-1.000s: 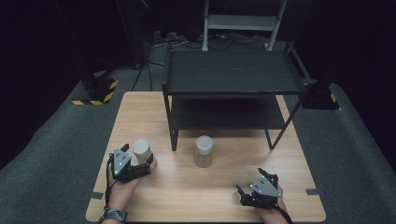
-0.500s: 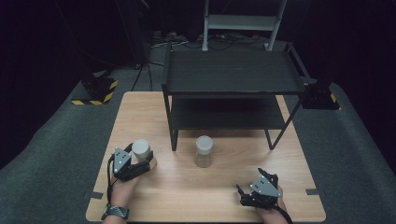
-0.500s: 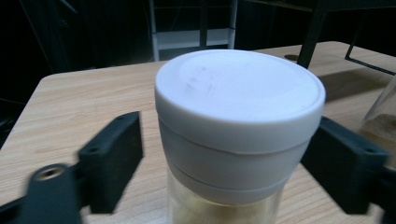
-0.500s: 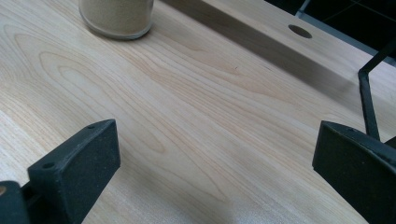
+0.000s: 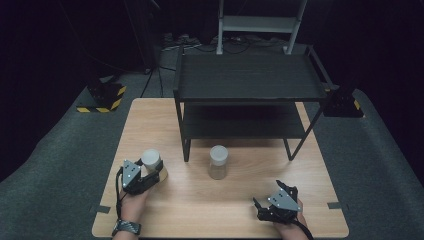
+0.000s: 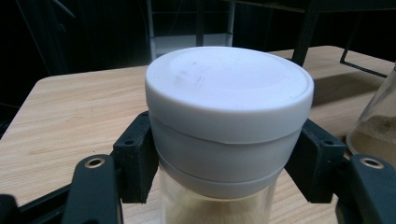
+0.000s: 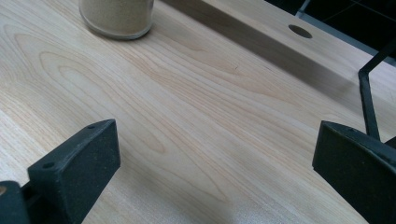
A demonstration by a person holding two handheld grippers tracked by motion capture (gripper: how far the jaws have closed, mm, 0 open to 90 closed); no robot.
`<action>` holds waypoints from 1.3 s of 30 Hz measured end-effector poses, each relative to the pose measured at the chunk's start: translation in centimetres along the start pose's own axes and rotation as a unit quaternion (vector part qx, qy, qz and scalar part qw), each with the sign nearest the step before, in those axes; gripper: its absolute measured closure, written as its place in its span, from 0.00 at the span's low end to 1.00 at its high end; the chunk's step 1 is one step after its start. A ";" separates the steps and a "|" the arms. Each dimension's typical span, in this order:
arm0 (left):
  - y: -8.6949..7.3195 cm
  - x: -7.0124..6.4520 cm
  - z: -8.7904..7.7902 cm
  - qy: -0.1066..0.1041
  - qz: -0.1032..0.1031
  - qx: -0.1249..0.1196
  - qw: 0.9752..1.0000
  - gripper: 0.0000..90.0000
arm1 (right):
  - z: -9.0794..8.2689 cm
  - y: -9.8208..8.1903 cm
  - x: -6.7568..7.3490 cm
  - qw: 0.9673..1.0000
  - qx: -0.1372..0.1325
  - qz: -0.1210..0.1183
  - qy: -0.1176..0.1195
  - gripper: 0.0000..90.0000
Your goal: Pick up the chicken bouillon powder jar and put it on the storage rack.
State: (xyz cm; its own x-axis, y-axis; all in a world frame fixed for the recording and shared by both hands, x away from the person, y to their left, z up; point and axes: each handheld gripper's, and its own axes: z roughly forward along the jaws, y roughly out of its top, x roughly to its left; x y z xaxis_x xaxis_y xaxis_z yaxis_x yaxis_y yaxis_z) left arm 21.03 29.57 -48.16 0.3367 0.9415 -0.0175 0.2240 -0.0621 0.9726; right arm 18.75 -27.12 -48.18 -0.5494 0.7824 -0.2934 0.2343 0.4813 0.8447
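Jaws of left gripper (image 6: 219, 186) clamp white-lidded jar (image 6: 229, 126) just below lid; right gripper (image 7: 215, 172) jaws gape empty over table (image 7: 196, 107). Risk: grip near top, powder-heavy base swings, glass slips on lift.

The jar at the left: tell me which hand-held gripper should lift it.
Left. Its hand-held gripper is shut on that jar; the right one rests open, apart.

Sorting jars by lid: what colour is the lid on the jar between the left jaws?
White lid, clearest in the left gripper view.
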 end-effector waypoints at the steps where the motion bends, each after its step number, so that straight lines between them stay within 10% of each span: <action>1: 0.0 0.0 0.0 0.000 0.000 0.000 1.000 0.38 | 0.0 0.0 0.0 1.000 0.000 0.000 0.000 0.00; 39: 2.5 -2.2 -3.8 -0.051 0.004 -0.040 0.998 0.38 | 0.0 0.0 0.0 1.000 0.001 0.000 0.002 0.00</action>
State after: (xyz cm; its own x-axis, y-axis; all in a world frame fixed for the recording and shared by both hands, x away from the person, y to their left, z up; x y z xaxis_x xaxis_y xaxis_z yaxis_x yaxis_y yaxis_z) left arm 17.33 28.59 -44.75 0.4309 0.9019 -0.0299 0.1497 -0.0388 0.9880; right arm 18.81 -27.12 -48.15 -0.5520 0.7812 -0.2915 0.2359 0.4816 0.8440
